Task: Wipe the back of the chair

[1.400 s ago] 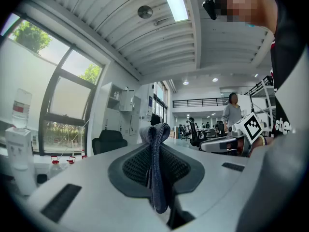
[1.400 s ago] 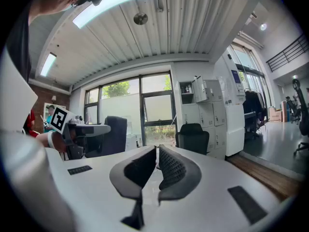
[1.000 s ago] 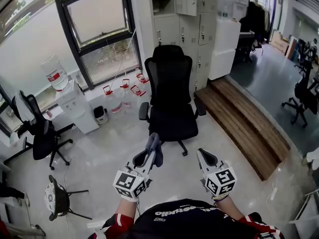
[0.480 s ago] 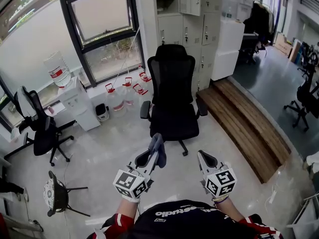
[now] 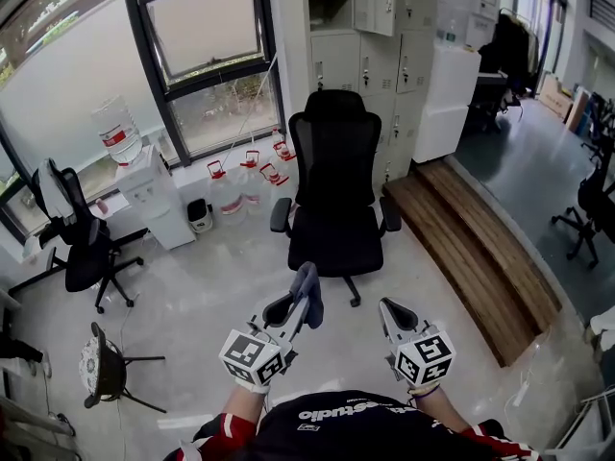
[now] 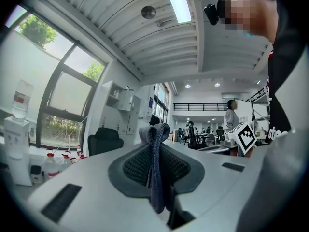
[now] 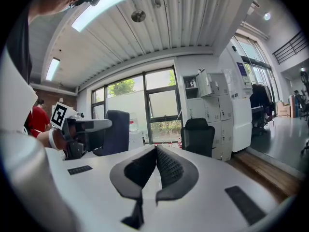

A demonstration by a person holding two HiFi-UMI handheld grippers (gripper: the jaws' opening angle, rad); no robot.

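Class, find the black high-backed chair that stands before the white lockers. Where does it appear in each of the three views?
Head view: the chair is at the centre, its seat towards the camera.
Left gripper view: the chair is low at the left, left of the cloth.
Right gripper view: the chair is just right of centre.
Shared landmark: the white lockers behind it.

right gripper: fingers pressed together, empty | chair: ahead, before lockers | cloth: at left
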